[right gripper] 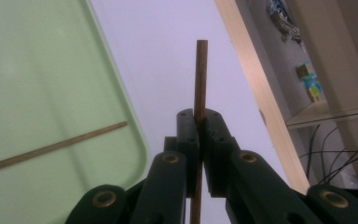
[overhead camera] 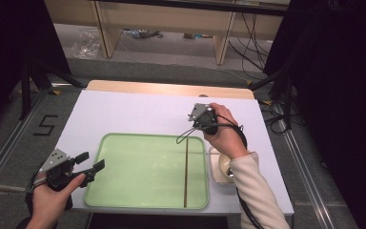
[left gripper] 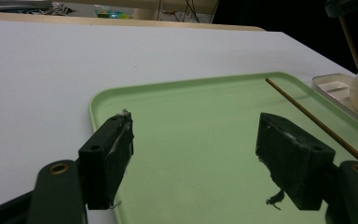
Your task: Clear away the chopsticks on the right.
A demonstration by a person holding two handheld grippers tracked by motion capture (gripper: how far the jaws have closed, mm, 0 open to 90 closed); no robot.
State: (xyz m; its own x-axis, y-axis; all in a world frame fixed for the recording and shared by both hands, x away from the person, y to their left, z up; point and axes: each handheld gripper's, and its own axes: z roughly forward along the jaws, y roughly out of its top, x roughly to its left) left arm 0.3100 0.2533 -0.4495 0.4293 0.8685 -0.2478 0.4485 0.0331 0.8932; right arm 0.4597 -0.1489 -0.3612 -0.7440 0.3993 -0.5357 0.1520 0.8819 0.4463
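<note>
My right tongs [right gripper: 199,122] are clamped on one chopstick [right gripper: 200,79], standing along them; its mate [overhead camera: 186,171] lies lengthwise on the green tray [overhead camera: 138,167], nearer that hand. Left tongs [left gripper: 200,154] gape, idle.

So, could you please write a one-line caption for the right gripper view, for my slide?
Right gripper shut on a chopstick above the white table; second chopstick lies in the green tray.

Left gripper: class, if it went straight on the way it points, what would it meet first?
Probably the green tray: the open left gripper points low across it, with the wooden stick off to one side.
</note>
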